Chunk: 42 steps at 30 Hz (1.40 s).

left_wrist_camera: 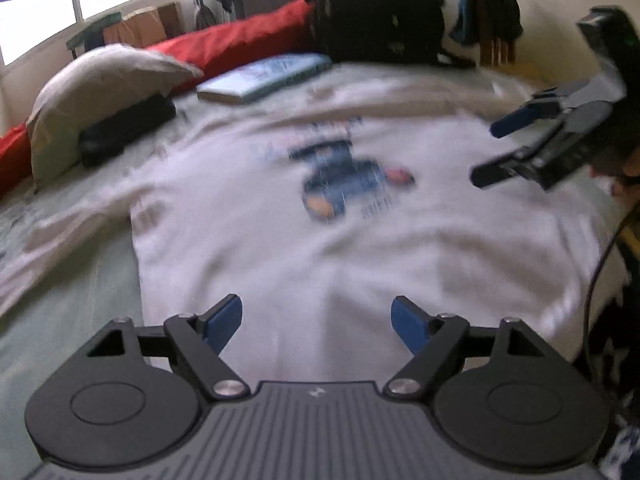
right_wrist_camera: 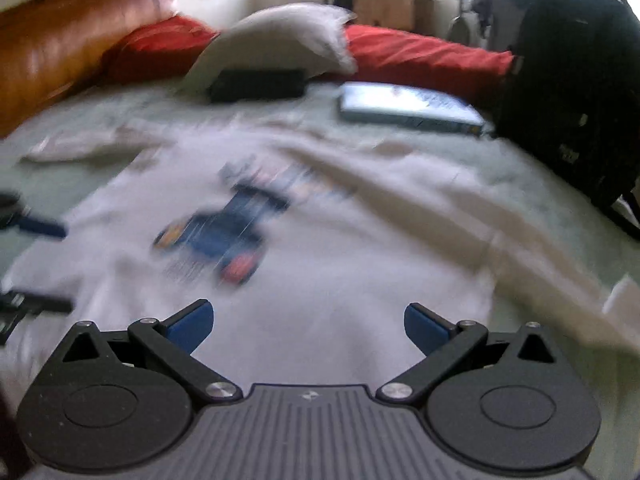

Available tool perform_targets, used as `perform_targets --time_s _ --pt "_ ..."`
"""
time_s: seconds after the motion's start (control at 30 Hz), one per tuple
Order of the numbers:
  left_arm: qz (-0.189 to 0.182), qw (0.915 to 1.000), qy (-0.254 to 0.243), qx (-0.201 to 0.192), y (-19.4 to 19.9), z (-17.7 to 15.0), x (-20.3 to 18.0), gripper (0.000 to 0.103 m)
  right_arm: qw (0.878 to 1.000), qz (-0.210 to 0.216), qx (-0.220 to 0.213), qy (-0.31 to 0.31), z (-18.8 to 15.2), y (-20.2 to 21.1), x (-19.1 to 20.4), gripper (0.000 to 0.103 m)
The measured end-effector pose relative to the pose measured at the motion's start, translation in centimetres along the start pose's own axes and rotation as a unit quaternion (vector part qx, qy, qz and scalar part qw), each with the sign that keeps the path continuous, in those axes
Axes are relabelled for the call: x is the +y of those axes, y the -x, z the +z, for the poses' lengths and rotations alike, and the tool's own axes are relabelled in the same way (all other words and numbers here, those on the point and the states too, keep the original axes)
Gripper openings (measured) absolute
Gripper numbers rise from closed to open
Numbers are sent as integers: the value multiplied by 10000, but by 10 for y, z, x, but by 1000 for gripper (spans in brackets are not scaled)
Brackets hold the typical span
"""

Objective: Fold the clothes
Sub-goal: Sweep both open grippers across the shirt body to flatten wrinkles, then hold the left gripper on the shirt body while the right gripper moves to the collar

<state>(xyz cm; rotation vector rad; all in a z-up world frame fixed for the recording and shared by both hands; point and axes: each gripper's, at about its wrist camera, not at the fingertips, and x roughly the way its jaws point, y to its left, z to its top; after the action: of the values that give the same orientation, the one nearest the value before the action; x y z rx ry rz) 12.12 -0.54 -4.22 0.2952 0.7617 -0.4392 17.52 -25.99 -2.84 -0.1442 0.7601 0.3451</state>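
Left gripper [left_wrist_camera: 316, 326] and right gripper [right_wrist_camera: 308, 330] stood wide, empty, above the white printed cotton T-shirt [left_wrist_camera: 320, 240], its car print at 12 o'clock.

One white T-shirt [left_wrist_camera: 320, 248] spread flat under and ahead of both sets of jaws, carrying one blue car print [left_wrist_camera: 340, 184]. Two grippers on show: the left gripper [left_wrist_camera: 316, 326] and the right gripper [right_wrist_camera: 308, 330], each with two blue-padded fingers, nothing between them. Beyond the jaws: one grey pillow [left_wrist_camera: 100, 92], one black case [left_wrist_camera: 128, 130] tucked against it, one book [left_wrist_camera: 264, 78], one red bolster [left_wrist_camera: 240, 46], one black backpack [left_wrist_camera: 380, 12].
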Motion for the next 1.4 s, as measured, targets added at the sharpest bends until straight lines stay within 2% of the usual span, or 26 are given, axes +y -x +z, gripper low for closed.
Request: perform_targets --time_s 0.07,0.13,0.3,0.4,0.47,0.57,0.73,0.8,0.9,1.0,1.1,1.23,1.4 --pt "65 9998 160 126 3 -18 0 83 10000 -56 69 -7 -27 4 12 103" --pt "82 9994 341 73 17 -35 2 87 9998 -169 38 -57 -53 9 19 103" --pt "152 9988 437 126 46 -53 2 88 9972 -145 -129 -728 -76 22 9 103" --pt "188 9991 388 -51 55 -40 -1 88 9968 -213 -142 -753 -77 20 13 103" --pt "13 9988 360 -342 57 -24 -4 88 9971 -274 -120 -693 -76 17 17 103" --pt "-477 9963 322 -645 43 -2 -11 88 9970 -251 -151 -721 -78 18 15 103" --pt "-646 9948 763 -205 -1 -1 -20 88 9970 -241 -194 -709 -80 19 14 103" --pt "-562 9945 867 -141 -1 -14 -25 88 9970 -226 -199 -712 -81 20 14 103" --pt "-558 9935 990 -10 22 -38 -33 90 9968 -225 -270 -716 -84 21 14 103" --pt "-487 9945 919 147 41 -47 -36 91 9965 -238 -354 -713 -86 21 15 103" --pt "-291 9957 875 86 61 -30 -28 91 9963 -241 -433 -703 -88 22 15 103" --pt "214 9967 717 -323 60 19 -13 91 9962 -255 -462 -691 -89 22 15 103" --pt "556 9954 696 -349 0 73 18 91 9963 -307 -453 -669 -89 22 18 103"
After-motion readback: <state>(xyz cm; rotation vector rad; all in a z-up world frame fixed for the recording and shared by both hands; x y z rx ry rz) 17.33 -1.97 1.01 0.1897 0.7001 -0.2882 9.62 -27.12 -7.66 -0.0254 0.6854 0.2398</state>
